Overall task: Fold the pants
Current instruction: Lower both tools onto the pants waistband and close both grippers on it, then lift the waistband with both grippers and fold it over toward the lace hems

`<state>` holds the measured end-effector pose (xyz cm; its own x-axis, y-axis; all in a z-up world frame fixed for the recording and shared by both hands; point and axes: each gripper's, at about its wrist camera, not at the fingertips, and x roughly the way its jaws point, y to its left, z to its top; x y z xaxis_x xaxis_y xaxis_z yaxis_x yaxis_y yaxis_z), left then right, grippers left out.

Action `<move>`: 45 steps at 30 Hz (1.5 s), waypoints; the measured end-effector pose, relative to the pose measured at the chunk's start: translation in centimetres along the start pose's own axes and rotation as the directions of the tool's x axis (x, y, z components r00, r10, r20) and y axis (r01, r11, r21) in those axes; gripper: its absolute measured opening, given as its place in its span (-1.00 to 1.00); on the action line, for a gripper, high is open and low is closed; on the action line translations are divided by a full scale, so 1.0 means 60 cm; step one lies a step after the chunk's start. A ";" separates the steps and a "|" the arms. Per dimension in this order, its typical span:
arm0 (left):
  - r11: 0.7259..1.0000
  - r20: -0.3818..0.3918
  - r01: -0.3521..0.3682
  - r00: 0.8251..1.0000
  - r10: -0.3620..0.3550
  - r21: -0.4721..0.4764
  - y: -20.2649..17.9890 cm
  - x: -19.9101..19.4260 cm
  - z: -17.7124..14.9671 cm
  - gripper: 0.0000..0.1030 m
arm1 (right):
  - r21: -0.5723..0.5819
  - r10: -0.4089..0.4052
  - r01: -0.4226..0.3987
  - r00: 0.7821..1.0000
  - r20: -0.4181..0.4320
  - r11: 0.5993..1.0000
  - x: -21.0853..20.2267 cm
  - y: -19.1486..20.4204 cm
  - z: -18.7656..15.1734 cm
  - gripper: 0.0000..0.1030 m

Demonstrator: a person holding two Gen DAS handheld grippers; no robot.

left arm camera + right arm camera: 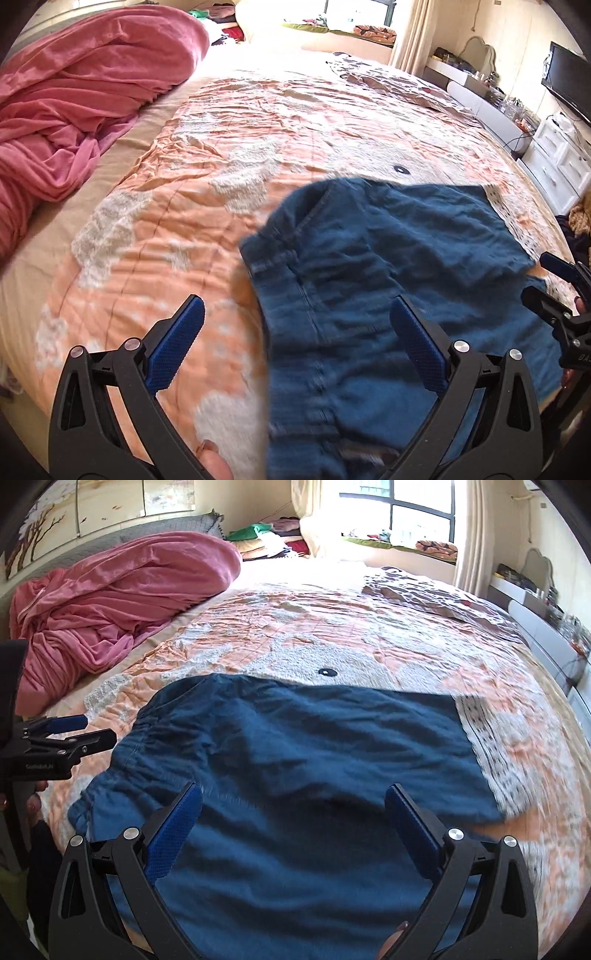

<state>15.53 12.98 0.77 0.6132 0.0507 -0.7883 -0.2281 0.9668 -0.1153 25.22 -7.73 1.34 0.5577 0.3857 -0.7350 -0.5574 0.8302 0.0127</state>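
Setting: a bed covered by a peach and white quilted bedspread (332, 627) is filling both views, with a crumpled pink blanket (122, 602) lying far ahead and to the left of both tools.

Pants: dark blue soft denim pants (295, 757) are lying on the bedspread, directly under and ahead of the right gripper (293, 812) and ahead-right of the left gripper (295, 325). They appear already doubled over, though the blur is making the layers hard to count.

Left tool: its blue-padded fingers are standing wide apart, holding nothing, straddling the left edge of the pants.

Right tool: its fingers are also spread wide, empty, hovering over the middle of the cloth.

Handling: the fabric is looking limp and wrinkled, moderately light, not slippery or fragile. It will likely sag and bunch when lifted, so pinching at an edge or corner, such as the gathered waistband (122, 746), should be giving the surest hold.

Left view only: a stitched seam (306, 295) is running down the pants, and the right tool is showing at the far right edge.

Right view only: the waistband is showing to the tool's left, along with the straight far edge of the pants and the left tool from the side.
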 end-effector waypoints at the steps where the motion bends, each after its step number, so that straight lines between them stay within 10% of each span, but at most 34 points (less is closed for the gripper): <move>1: 1.000 -0.002 0.006 1.000 -0.006 -0.002 0.009 0.011 0.009 0.84 | -0.009 0.007 -0.007 1.000 -0.009 1.000 0.013 -0.002 0.013 0.92; 8: 0.997 -0.051 0.072 0.996 -0.072 -0.010 0.051 0.101 0.055 0.76 | -0.084 -0.034 0.031 0.999 -0.029 0.996 0.088 -0.010 0.084 0.92; 19: 0.982 -0.086 0.173 0.982 -0.166 0.082 0.041 0.162 0.070 -0.68 | -0.217 0.059 -0.085 0.990 -0.127 0.972 0.208 -0.003 0.149 0.92; 25: 0.972 -0.037 0.202 0.979 -0.199 0.122 0.033 0.132 0.065 -0.84 | -0.381 0.082 -0.126 0.988 -0.128 0.916 0.258 0.022 0.178 0.89; 33: 0.941 0.051 0.199 0.974 -0.220 0.274 -0.013 0.069 0.044 -0.85 | -0.635 0.056 -0.196 0.971 -0.233 0.747 0.305 0.081 0.172 0.02; 35: 0.932 0.065 0.185 0.974 -0.215 0.311 -0.023 0.059 0.036 -0.85 | -0.631 0.112 -0.263 0.957 -0.269 0.730 0.297 0.088 0.164 -0.79; 45: 0.929 0.148 0.102 0.975 -0.164 0.354 -0.022 0.030 0.024 -0.85 | -0.514 0.142 -0.134 0.990 -0.023 0.848 0.114 0.061 0.102 -0.89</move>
<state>17.99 12.18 0.39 0.7477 -0.0717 -0.6602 0.1187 0.9926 0.0266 30.78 0.40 0.53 0.4586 0.4903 -0.7411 -0.8628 0.4453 -0.2393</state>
